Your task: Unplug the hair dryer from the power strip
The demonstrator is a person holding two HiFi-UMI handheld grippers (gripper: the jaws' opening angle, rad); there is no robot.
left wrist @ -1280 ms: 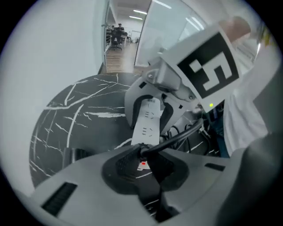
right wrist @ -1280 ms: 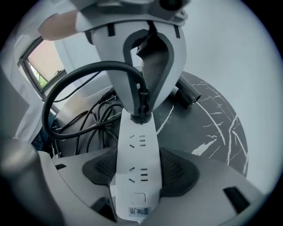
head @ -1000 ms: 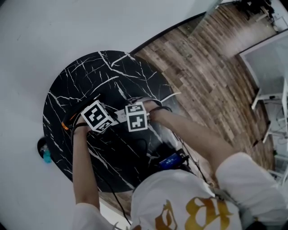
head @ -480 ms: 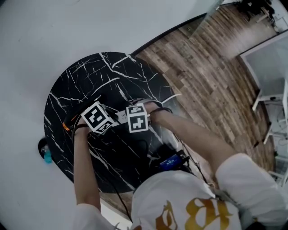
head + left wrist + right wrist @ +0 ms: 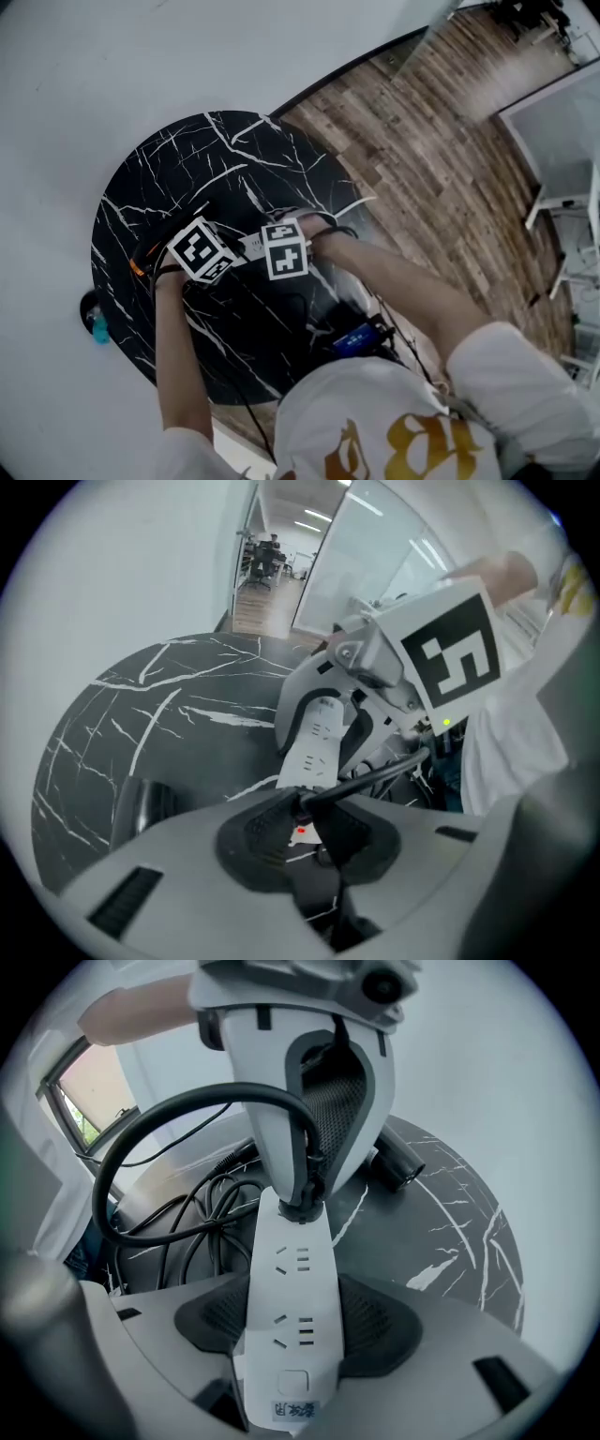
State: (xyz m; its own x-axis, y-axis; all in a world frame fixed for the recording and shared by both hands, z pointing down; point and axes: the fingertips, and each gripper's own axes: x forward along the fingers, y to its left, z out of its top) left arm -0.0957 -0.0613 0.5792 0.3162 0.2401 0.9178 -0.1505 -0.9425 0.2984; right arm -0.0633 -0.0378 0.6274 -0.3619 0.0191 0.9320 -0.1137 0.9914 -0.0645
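1. The round black marble counter (image 5: 187,159) stands on a white floor beside wood flooring (image 5: 422,141). Both of the person's arms reach down over its middle.
2. The white power strip (image 5: 295,1260) lies on the counter between the two tools, its socket face up. In the head view it shows as a pale bar between the two marker cubes.
3. The right hand-held gripper (image 5: 291,1335) is pinched on the near end of the power strip. One dark pad presses on each long side, just above the strip's square button and label.
4. The left hand-held gripper (image 5: 305,832) points steeply down at the strip's far end. Its pads are drawn close and pinch the black plug (image 5: 302,1206).
5. In the right gripper view the plug sits against the last socket of the strip. Whether its pins are fully in cannot be told.
6. A black cord (image 5: 375,773) runs out from between the left pads and arcs away in a wide loop toward the person.
7. More black cable lies coiled in loose rings (image 5: 178,1222) on the counter beside the strip, on the person's side.
8. The hair dryer (image 5: 398,1168), a black barrel, lies on the counter just beyond the left tool and apart from the strip.
9. The two marker cubes sit close together, nearly touching, over the strip.
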